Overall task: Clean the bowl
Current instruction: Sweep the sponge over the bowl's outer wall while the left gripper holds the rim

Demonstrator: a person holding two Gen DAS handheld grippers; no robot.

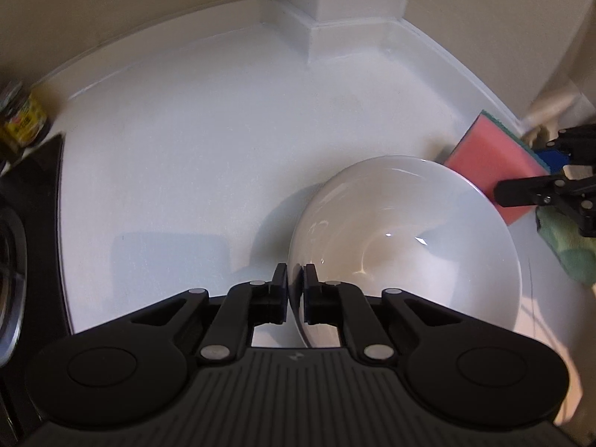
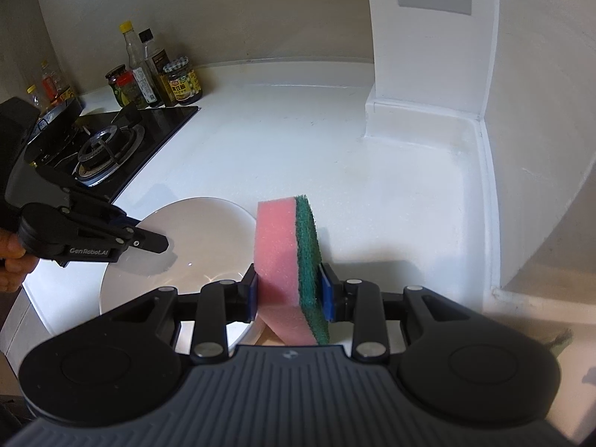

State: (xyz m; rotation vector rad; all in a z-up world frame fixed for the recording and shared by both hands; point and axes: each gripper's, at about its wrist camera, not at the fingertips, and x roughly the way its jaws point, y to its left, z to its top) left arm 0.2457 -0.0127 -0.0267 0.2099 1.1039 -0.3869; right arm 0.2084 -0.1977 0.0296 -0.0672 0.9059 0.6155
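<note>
A white bowl [image 1: 409, 246] [image 2: 197, 231] sits on the white counter [image 1: 223, 149]. My left gripper [image 1: 296, 279] [image 2: 156, 242] is shut on the bowl's near-left rim, with one pad inside and one outside the wall. Upright between the blue pads of my right gripper [image 2: 288, 294] [image 1: 532, 171] is a pink sponge [image 2: 283, 260] [image 1: 484, 156] with a green scouring side, and the gripper is shut on it. The sponge hovers just right of the bowl's rim. The bowl's inside looks bare and glossy.
A black gas stove [image 2: 108, 149] lies to the left, with jars and bottles [image 2: 164, 78] behind it. A white column [image 2: 428, 74] stands in the back corner. A green cloth [image 1: 566, 246] lies right of the bowl. A person's hand [image 2: 11, 257] holds the left gripper.
</note>
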